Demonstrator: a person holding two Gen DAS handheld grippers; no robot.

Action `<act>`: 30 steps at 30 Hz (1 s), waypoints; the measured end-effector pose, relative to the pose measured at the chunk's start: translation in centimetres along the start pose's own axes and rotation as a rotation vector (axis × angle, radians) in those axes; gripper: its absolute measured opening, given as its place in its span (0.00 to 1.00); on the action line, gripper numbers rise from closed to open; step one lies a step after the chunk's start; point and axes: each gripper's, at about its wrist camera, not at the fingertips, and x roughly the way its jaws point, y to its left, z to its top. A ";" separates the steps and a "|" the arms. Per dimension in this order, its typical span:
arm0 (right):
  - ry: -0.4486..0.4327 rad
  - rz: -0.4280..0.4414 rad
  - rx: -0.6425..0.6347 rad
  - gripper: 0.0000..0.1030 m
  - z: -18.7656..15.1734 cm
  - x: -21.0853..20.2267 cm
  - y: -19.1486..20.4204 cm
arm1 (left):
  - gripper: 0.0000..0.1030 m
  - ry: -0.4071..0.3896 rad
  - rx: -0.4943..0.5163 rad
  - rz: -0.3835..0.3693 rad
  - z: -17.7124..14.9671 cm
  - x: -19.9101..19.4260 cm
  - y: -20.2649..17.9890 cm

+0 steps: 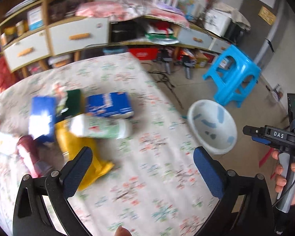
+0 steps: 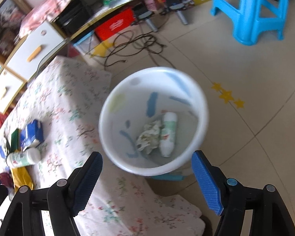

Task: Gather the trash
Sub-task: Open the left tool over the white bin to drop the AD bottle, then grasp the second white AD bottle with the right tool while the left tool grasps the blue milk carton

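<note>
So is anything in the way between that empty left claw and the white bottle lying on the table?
Nothing visible. The left gripper is open over bare floral tablecloth, and the white bottle lies beyond it on a yellow bag, its near side uncovered. Blue boxes sit behind it, on the far side.

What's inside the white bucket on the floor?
Inside the white bucket lie a crumpled paper wad and a white and green bottle, side by side. Whatever sits beneath them is hidden.
</note>
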 end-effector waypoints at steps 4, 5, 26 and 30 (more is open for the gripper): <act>0.014 0.005 -0.053 0.77 -0.6 0.8 3.0 | 1.00 -0.017 -0.040 0.053 -0.7 -1.7 3.9; 0.018 0.007 -0.069 0.77 -0.8 1.0 3.9 | 1.00 -0.020 -0.050 0.077 -0.9 -2.1 5.1; 0.124 0.032 -0.356 0.78 -4.2 7.7 22.1 | 1.00 0.003 -0.379 0.268 -2.9 -4.1 23.8; 0.133 0.023 -0.441 0.78 -5.2 9.2 25.6 | 1.00 0.033 -0.456 0.293 -3.2 -3.6 26.8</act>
